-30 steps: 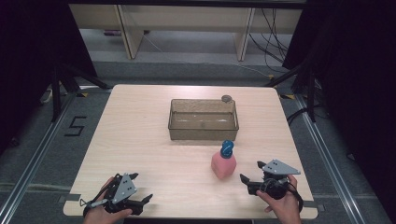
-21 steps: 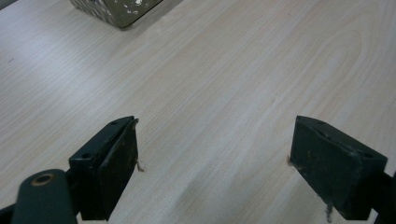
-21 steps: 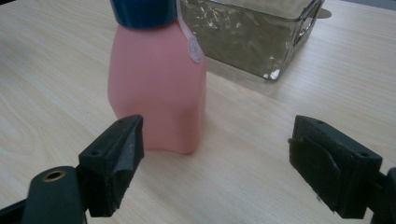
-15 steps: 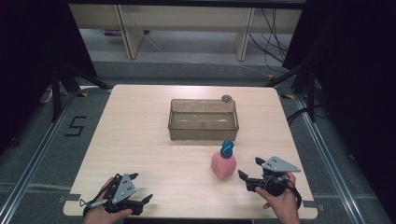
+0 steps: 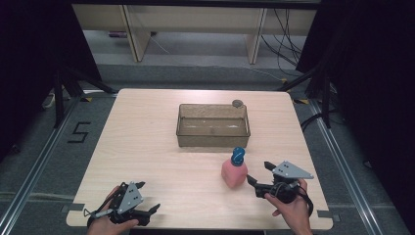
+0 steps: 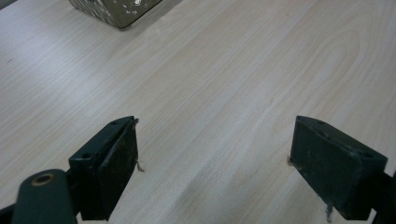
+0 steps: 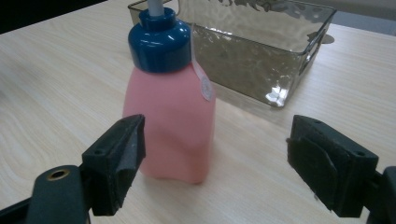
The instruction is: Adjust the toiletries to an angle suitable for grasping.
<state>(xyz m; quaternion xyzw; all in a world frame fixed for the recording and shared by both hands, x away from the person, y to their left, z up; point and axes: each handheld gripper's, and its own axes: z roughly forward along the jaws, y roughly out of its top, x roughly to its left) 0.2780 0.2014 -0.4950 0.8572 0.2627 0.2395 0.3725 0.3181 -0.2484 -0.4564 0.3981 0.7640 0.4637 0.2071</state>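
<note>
In the right gripper view, the pink bottle's (image 7: 170, 112) nozzle ran off the top edge, as did the clear bin's (image 7: 261, 60) far rim. In the high view, a small round object (image 5: 237, 103) at the bin's upper right corner was too small to identify.

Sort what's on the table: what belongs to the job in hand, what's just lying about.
In the job: pink bottle with blue cap, standing upright; right tongs, open around it, not touching.
Lying about: clear bin; small round object behind it; left tongs, open over bare table.

Pink bottle (image 5: 234, 171) blocks right gripper (image 5: 258, 175); bare table (image 5: 147, 147) leftward.
</note>
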